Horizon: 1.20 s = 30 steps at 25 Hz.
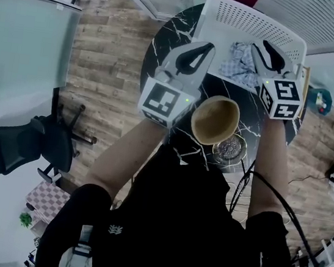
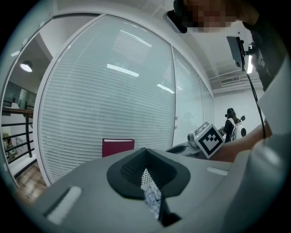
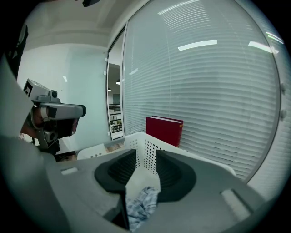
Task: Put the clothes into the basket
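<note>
A white perforated basket (image 1: 251, 15) stands at the back of a round black marble table (image 1: 169, 31). A blue-and-white checked cloth (image 1: 241, 63) lies crumpled inside it. My left gripper (image 1: 197, 55) hovers at the basket's near left rim, its fingertips touching and nothing held. My right gripper (image 1: 269, 55) hangs over the basket's right part, jaws apart and empty. In the right gripper view the cloth (image 3: 141, 202) lies below the right gripper (image 3: 146, 157), with the basket wall (image 3: 113, 145) beyond. In the left gripper view the cloth (image 2: 152, 196) shows beneath the left gripper (image 2: 145, 159).
A woven bowl (image 1: 215, 119) and a round metal piece (image 1: 229, 148) sit on the table's near side. A red book (image 3: 164, 129) stands behind the basket against the blinds. An office chair (image 1: 24, 140) is on the floor to the left. Cables run at the right.
</note>
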Each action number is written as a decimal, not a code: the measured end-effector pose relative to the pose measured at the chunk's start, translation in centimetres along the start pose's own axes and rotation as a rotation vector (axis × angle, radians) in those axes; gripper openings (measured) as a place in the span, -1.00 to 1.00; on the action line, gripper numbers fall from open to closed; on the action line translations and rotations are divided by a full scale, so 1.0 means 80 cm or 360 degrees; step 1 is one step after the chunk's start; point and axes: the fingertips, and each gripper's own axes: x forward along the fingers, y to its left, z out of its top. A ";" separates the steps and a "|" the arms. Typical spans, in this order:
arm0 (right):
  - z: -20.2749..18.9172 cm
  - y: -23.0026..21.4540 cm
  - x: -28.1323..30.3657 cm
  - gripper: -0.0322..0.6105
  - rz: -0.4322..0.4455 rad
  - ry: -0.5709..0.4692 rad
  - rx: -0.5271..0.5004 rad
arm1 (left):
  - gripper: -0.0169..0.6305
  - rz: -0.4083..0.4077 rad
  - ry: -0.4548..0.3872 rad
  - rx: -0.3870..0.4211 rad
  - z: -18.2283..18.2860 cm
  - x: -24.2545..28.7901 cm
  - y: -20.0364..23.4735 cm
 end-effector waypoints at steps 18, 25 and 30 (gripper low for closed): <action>0.026 0.017 -0.090 -0.47 -0.0085 -0.0161 0.0015 | -0.93 -0.0044 -0.0064 0.0020 0.039 -0.040 -0.030; 0.033 0.036 -0.131 -0.47 -0.0056 -0.0265 0.0034 | -0.93 -0.0021 -0.0093 0.0038 0.052 -0.065 -0.035; 0.044 0.057 -0.161 -0.53 -0.0051 -0.0341 0.0002 | -0.93 -0.0026 -0.0127 0.0058 0.065 -0.082 -0.043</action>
